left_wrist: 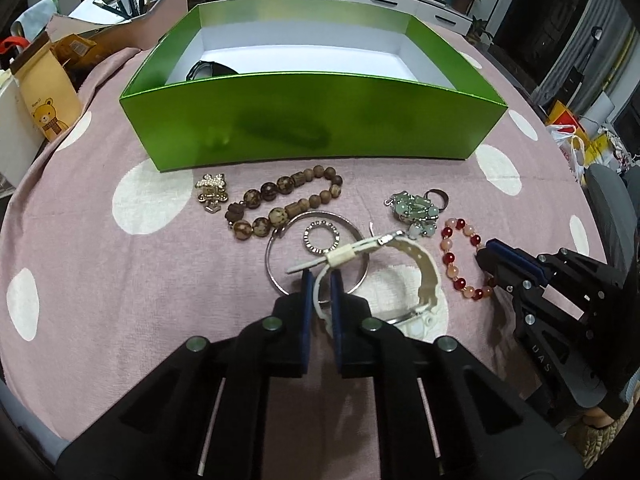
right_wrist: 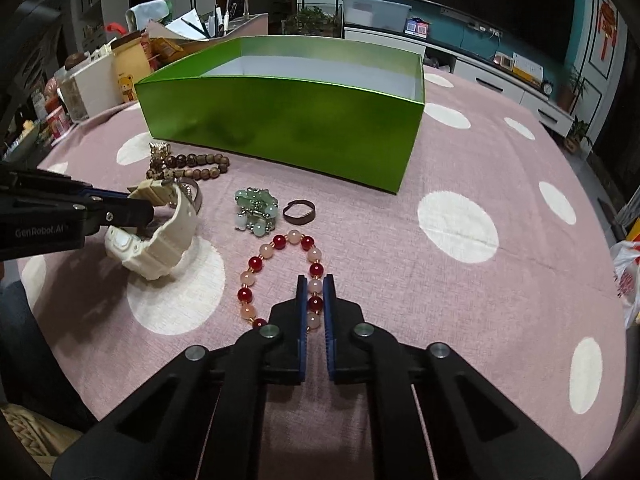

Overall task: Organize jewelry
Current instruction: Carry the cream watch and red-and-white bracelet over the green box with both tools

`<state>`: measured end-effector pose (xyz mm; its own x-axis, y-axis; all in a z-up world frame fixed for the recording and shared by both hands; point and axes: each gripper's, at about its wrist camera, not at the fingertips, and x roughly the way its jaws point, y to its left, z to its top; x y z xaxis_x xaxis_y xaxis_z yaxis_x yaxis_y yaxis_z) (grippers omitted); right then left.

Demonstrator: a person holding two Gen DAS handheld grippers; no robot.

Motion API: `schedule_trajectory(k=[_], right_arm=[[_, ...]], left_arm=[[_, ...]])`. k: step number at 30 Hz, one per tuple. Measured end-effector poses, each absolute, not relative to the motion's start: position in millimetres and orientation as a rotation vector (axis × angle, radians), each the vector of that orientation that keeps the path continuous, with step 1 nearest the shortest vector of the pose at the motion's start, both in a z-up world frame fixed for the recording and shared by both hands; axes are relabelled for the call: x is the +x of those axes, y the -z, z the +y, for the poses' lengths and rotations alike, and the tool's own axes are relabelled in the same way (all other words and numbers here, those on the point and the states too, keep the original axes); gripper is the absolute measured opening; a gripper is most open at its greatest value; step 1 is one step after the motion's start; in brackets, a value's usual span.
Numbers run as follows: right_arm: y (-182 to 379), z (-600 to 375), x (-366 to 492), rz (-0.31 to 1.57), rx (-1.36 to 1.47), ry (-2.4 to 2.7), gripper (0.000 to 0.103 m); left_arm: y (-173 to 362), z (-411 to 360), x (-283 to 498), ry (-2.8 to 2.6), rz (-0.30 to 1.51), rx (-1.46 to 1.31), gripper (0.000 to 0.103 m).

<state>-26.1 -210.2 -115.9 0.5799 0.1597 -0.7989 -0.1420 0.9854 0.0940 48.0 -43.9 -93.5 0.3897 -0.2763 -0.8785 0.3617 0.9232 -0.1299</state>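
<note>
Cream-white rubber marks the watch (right_wrist: 160, 232), whose strap the left claw (left_wrist: 320, 280) pinches between its blue pads, reaching in low and nearly level from the left so the watch's case end rests on the pink, white-dotted worktop (right_wrist: 480, 160) over a silver bangle (left_wrist: 276, 264). To its right lie a green bead cluster (right_wrist: 256, 210) and a dark ring (right_wrist: 299, 212), all in front of the green box (right_wrist: 280, 120). Farther right, the right claw (right_wrist: 315, 284) points forward and down, its pads closed on the near side of the red-and-pink bead bracelet (right_wrist: 280, 280), which lies flat on the cloth.
</note>
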Motion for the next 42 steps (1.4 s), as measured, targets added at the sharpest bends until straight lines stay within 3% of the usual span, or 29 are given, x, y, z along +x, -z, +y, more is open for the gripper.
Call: schedule_trajectory(k=[22,42], right_arm=[[40,-217,-39,0.733,0.058,-0.227,0.007],[-7,-223,16,0.605,0.005,-0.222,0.007]], left_arm=[[48,-20,40,0.367,0.977,0.030,0.009],[10,-14,93,0.317,0.884,0.027,0.009]])
